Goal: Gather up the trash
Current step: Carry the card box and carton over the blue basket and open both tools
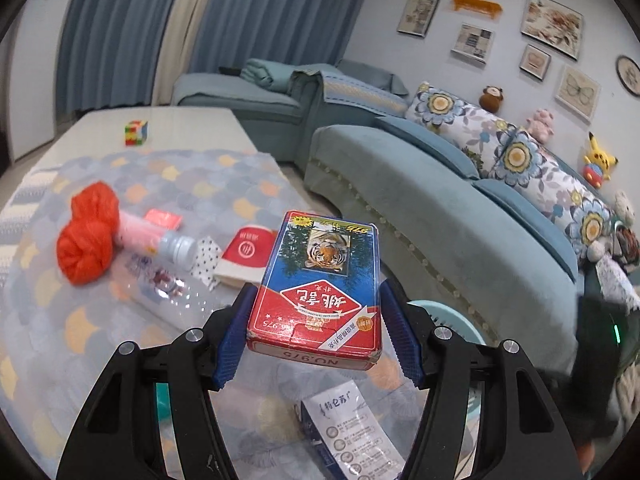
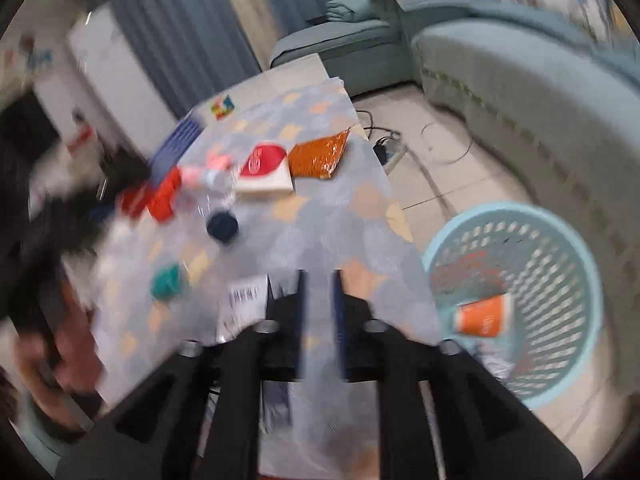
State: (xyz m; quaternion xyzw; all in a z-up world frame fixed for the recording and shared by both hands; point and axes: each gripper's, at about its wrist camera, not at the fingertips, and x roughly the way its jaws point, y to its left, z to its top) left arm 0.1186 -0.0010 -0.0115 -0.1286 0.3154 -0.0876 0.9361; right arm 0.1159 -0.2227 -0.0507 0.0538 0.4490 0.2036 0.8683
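My left gripper (image 1: 316, 320) is shut on a red and blue playing-card box (image 1: 320, 284) with a tiger picture, held above the table. Behind it on the table lie an orange mesh ball (image 1: 88, 236), a pink bottle with a white cap (image 1: 160, 240) and a red and white paper cup (image 1: 246, 254). My right gripper (image 2: 319, 320) is slightly open and empty above the table's near edge. A light blue basket (image 2: 516, 300) stands on the floor to its right, with an orange cup (image 2: 482, 316) inside. The right wrist view is blurred.
An orange snack packet (image 2: 318, 156), a dark cap (image 2: 222, 226), a teal object (image 2: 170, 282) and a barcode paper (image 2: 244, 304) lie on the patterned tablecloth (image 2: 340, 208). A puzzle cube (image 1: 136, 132) sits far back. A blue sofa (image 1: 420, 200) runs along the right. Cables (image 2: 384, 140) lie on the floor.
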